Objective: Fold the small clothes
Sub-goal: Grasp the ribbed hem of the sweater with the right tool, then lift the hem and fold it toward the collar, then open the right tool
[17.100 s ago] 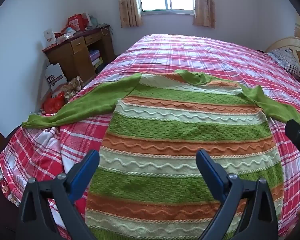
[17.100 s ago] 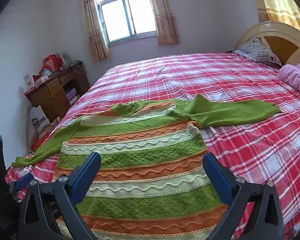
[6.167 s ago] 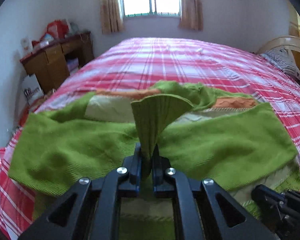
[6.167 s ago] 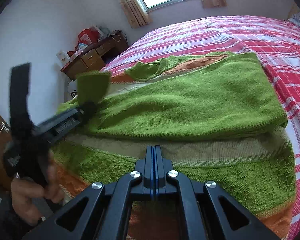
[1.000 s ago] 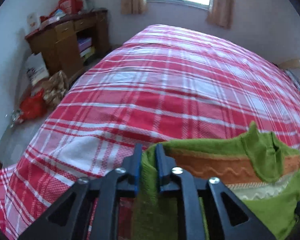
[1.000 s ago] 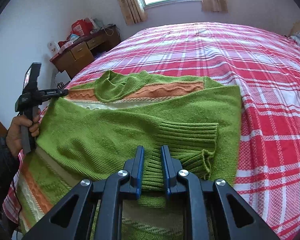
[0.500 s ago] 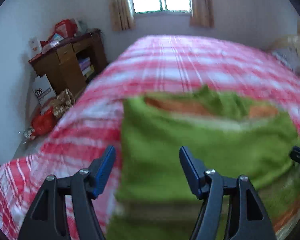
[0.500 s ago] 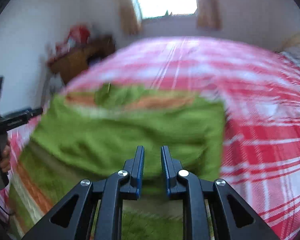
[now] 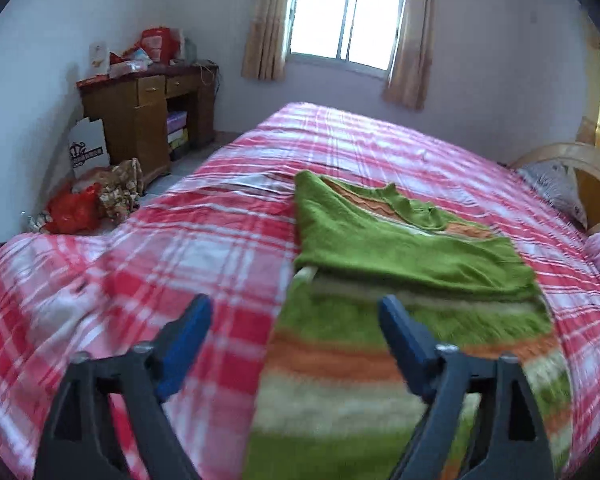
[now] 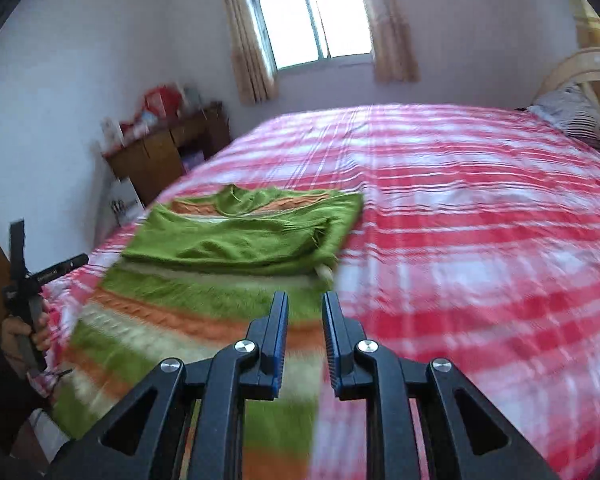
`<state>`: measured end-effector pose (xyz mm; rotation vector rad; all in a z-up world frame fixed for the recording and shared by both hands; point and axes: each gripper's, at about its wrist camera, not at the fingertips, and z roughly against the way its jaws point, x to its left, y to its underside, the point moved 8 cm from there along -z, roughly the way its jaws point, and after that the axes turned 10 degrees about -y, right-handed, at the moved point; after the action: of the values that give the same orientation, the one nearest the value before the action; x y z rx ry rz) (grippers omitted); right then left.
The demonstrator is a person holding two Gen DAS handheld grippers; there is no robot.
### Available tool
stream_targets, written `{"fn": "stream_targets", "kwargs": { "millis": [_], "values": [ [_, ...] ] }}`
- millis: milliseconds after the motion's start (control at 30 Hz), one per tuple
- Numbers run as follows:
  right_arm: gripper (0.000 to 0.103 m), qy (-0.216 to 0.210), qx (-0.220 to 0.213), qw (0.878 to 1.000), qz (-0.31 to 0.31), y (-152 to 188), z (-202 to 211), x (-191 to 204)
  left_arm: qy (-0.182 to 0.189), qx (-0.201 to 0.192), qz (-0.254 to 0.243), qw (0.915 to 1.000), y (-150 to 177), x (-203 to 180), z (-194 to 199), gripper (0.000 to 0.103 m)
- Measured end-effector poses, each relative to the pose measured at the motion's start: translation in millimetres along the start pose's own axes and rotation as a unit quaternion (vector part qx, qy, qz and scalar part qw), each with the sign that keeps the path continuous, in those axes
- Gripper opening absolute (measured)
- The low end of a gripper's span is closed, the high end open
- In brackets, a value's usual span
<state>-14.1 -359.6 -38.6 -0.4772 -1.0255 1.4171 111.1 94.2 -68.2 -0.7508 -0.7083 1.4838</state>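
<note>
Spread across the red plaid bed (image 9: 204,240) lies the striped sweater (image 9: 380,320) with both green sleeves folded over its chest, so I judge the bottom-hem fold comes next: my left gripper (image 9: 296,334), jaws wide open, and right gripper (image 10: 305,334), jaws slightly parted and empty, must drop to the hem.

Left hand-held gripper (image 9: 292,344) spread wide; right hand-held gripper (image 10: 305,332) narrowly parted

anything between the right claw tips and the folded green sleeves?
Only the sweater's own striped body, in the right wrist view. The right claw, narrowly open and empty, hovers near its right edge; the folded sleeves lie farther up. Nothing else intervenes.
</note>
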Motion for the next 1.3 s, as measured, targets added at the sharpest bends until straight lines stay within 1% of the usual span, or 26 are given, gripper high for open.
{"fn": "stream_targets", "kwargs": {
  "millis": [33,67,133,200,267,300,367,467,500,533,567,633,667,733,833,900,967,1000,1033,1067,1100,1167,1200,1233,1300],
  "values": [
    [0.027,-0.005,-0.003,1.0,-0.005,9.4,21.0,1.0,0.003,-0.007,0.001,1.0,4.6,4.4,10.6,0.097],
    [0.041,-0.012,-0.001,1.0,-0.009,17.7,35.3,2.3,0.007,-0.014,-0.003,0.9999,10.8,9.3,24.3,0.097],
    [0.059,-0.026,0.016,0.999,-0.015,37.0,56.6,6.0,0.013,-0.014,-0.008,0.9998,17.5,10.3,36.7,0.101],
    [0.059,-0.044,0.027,0.999,-0.017,54.0,68.5,12.5,0.015,-0.018,-0.008,0.9997,24.4,15.8,51.3,0.103],
    [0.059,-0.073,0.054,0.995,-0.032,75.2,67.1,18.7,0.019,-0.025,-0.003,0.9995,27.1,15.8,63.4,0.103],
    [0.059,-0.08,0.076,0.993,-0.038,90.9,62.9,22.2,0.022,-0.026,-0.003,0.9994,27.5,15.4,65.8,0.103],
    [0.059,-0.085,0.104,0.99,-0.042,114.0,53.8,26.5,0.024,-0.027,-0.002,0.9994,28.0,15.4,70.8,0.103],
    [0.058,-0.103,0.133,0.984,-0.061,146.1,39.7,35.7,0.017,-0.033,0.0,0.9993,29.8,18.6,77.1,0.103],
    [0.058,-0.101,0.141,0.983,-0.063,153.8,33.8,37.7,0.018,-0.037,0.002,0.9992,29.5,19.5,79.9,0.103],
    [0.056,-0.096,0.149,0.982,-0.063,161.5,28.4,39.7,0.019,-0.04,0.003,0.999,29.8,20.3,83.4,0.103],
    [0.05,-0.096,0.155,0.981,-0.064,167.0,23.8,41.6,0.019,-0.046,0.003,0.9987,28.5,21.4,86.7,0.103],
    [0.045,-0.101,0.176,0.977,-0.068,179.0,17.3,50.3,0.016,-0.056,0.002,0.9983,28.7,25.6,93.5,0.103],
    [0.045,-0.096,0.191,0.975,-0.064,184.5,13.5,54.1,0.012,-0.062,0.0,0.998,28.6,26.7,95.9,0.103],
    [0.045,-0.086,0.196,0.976,-0.042,188.4,15.1,62.1,0.008,-0.07,-0.005,0.9975,29.1,29.9,101.5,0.103],
    [0.043,-0.123,0.211,0.968,-0.055,192.0,16.4,73.6,0.0,-0.077,-0.013,0.997,28.0,33.2,105.2,0.103],
    [0.043,-0.118,0.216,0.968,-0.055,194.2,16.3,74.1,0.002,-0.078,-0.01,0.9969,27.4,33.6,104.7,0.103],
    [0.043,-0.124,0.216,0.965,-0.084,196.7,12.5,68.9,0.007,-0.075,-0.003,0.9972,27.8,33.5,102.8,0.103],
    [0.042,-0.132,0.213,0.962,-0.106,197.4,10.6,64.9,0.01,-0.072,-0.001,0.9973,28.5,32.9,100.9,0.103],
    [0.028,-0.134,0.21,0.961,-0.116,196.5,9.1,63.4,0.01,-0.071,0.0,0.9974,29.3,32.0,99.6,0.103],
    [0.01,-0.131,0.21,0.961,-0.12,196.6,8.1,60.4,0.01,-0.069,-0.001,0.9976,30.0,31.0,97.9,0.103],
    [0.01,-0.132,0.213,0.96,-0.124,196.8,8.3,58.2,0.009,-0.068,-0.002,0.9977,30.6,29.9,96.6,0.103],
    [0.01,-0.166,0.219,0.949,-0.156,195.7,8.5,57.7,0.009,-0.066,-0.005,0.9978,30.4,28.9,96.1,0.103],
    [0.01,-0.183,0.223,0.944,-0.161,192.7,9.6,61.1,0.009,-0.066,-0.007,0.9978,29.5,28.5,96.5,0.103],
    [0.009,-0.195,0.224,0.942,-0.159,188.0,11.5,64.3,0.008,-0.067,-0.009,0.9977,28.0,28.3,97.4,0.103],
    [0.009,-0.231,0.217,0.935,-0.158,169.2,13.8,73.9,0.008,-0.07,-0.008,0.9975,23.0,29.8,99.2,0.103]
  ]
}}
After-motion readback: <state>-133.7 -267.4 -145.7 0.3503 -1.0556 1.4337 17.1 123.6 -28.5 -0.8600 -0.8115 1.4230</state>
